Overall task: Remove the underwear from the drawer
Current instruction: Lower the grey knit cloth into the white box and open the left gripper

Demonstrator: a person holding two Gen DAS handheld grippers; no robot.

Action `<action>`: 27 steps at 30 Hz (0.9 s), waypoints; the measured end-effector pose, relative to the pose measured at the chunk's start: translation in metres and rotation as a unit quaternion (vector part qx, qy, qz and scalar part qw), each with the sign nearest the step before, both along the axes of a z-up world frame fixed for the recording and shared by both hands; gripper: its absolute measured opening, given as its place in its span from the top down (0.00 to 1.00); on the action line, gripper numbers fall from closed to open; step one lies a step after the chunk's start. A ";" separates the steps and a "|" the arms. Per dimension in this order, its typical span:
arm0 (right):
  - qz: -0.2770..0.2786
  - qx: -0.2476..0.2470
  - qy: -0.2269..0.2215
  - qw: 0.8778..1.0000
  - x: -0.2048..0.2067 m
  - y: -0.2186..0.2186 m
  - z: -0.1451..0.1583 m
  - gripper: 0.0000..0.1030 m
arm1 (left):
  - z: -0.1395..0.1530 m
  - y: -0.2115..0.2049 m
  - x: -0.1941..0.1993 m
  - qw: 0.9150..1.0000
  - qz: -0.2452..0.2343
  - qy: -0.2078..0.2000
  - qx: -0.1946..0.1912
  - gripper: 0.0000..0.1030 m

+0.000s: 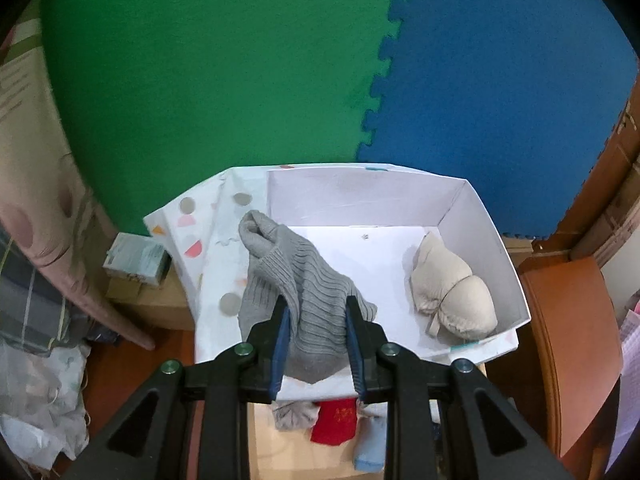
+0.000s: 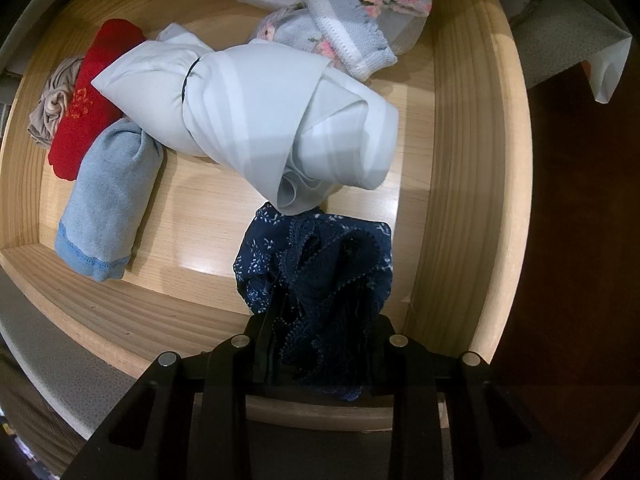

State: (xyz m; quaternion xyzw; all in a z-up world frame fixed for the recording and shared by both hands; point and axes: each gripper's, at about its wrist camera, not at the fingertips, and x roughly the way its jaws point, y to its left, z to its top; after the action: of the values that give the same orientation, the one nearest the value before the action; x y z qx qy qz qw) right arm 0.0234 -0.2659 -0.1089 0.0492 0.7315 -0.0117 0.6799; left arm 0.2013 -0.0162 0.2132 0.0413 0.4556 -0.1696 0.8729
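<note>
Underwear here is light, limp cloth that bunches and drapes, so I pinch a thick fold: my left gripper (image 1: 316, 320) is clenched on the grey ribbed piece (image 1: 298, 276) above the white box (image 1: 508, 256), my right gripper (image 2: 320, 344) on the navy lace pair (image 2: 320, 272) in the drawer (image 2: 460, 160).

This is a home, most likely a bedroom. A wooden drawer (image 2: 452, 168) holds rolled underwear (image 2: 248, 116) and socks (image 2: 352, 36), and a white box (image 1: 460, 204) holds more clothing. Behind the box stand green and blue foam play mats (image 1: 224, 80), with cardboard boxes (image 1: 160, 300) and cloth heaped on the wooden floor (image 1: 116, 364).
</note>
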 end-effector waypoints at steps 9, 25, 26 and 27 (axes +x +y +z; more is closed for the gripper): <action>0.000 0.000 0.000 1.000 0.000 0.000 0.000 0.73 | -0.040 -0.032 0.027 0.999 -0.008 0.048 0.019 0.75; -0.002 0.000 0.001 1.000 0.002 -0.002 -0.001 0.72 | -0.067 -0.040 0.032 0.996 -0.021 0.063 0.053 0.64; -0.002 0.000 0.001 1.000 0.002 -0.002 -0.001 0.72 | -0.067 -0.040 0.032 0.996 -0.021 0.064 0.053 0.63; -0.001 0.000 0.001 1.000 0.002 -0.002 -0.001 0.72 | -0.068 -0.040 0.032 0.996 -0.020 0.066 0.053 0.62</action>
State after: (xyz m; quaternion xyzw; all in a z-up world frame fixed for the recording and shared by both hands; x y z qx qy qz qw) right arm 0.0251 -0.2678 -0.1099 0.0503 0.7321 -0.0126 0.6792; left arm 0.2330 -0.0558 0.1454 0.0851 0.5197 -0.1652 0.8339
